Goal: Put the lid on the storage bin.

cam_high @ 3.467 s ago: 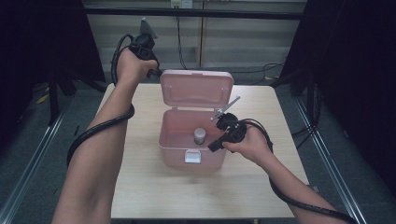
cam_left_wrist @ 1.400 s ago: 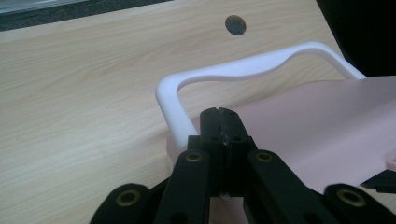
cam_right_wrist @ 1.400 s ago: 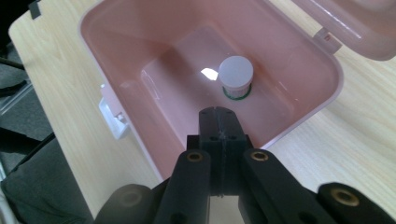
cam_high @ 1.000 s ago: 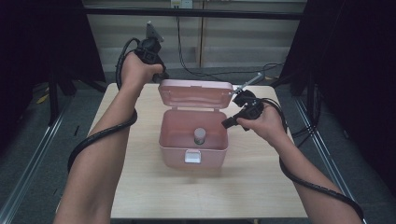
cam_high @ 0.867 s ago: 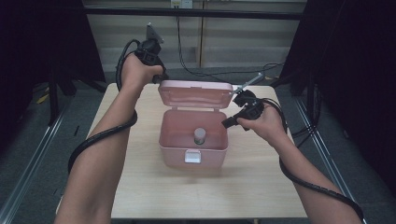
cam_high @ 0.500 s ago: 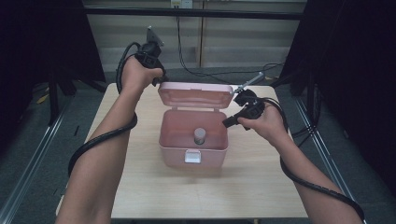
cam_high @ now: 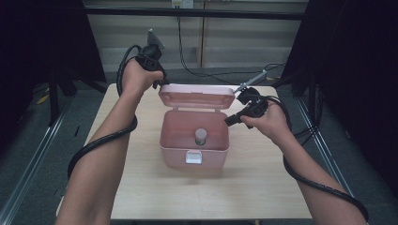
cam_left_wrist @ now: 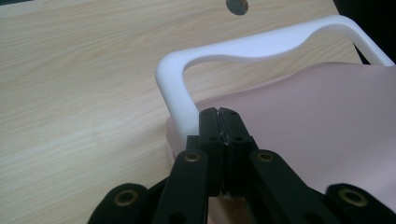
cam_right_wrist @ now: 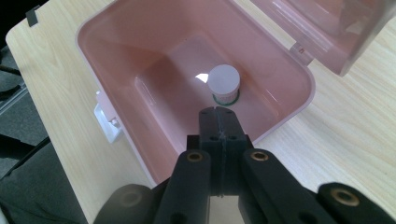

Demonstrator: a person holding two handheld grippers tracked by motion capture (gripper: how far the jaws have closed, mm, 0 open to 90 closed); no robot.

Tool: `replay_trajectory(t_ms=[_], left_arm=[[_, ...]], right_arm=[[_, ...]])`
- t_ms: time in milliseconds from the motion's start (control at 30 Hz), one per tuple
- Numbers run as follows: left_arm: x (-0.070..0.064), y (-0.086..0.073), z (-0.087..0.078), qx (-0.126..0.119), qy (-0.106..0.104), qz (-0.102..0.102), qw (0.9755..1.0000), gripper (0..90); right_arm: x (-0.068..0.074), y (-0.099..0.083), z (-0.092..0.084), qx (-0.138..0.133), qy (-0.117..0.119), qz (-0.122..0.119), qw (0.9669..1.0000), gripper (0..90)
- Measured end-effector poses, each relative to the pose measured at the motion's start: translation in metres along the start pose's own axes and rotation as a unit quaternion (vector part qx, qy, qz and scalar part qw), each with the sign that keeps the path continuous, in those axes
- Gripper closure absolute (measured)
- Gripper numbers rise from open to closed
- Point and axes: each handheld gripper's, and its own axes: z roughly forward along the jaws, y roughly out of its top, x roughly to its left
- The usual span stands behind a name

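High view shows the pink box (cam_high: 194, 140) sitting open in the middle of the tabletop (cam_high: 126, 187), a small white-capped bottle (cam_high: 201, 137) upright inside it and the lid (cam_high: 196, 96) tipped back; the left gripper (cam_high: 157, 82) is at the lid's back left corner, the right gripper (cam_high: 233, 120) beside the box's right rim. Left gripper view has the jaws pressed together on nothing, just beside the white handle (cam_left_wrist: 261, 49) and over the lid's pink back, so I reckon a nudge from there could drop the lid shut or shove the box. Right gripper view also has the jaws together and empty, aimed at the bottle (cam_right_wrist: 224, 83); going in closed would likely topple it.
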Motion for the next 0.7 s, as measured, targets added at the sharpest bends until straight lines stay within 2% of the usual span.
replay_trajectory(t_ms=[467,700], left_arm=[[0.0021,-0.0044,0.0081,0.006,-0.003,-0.003,1.0000,87.3],[0.0039,-0.0063,0.0077,0.003,0.003,-0.008,1.0000,79.7]], right_arm=[[-0.0008,0.0020,-0.0067,-0.012,0.001,0.001,0.9999,90.0],[0.0000,-0.0003,-0.0033,-0.005,0.003,0.000,1.0000,90.0]])
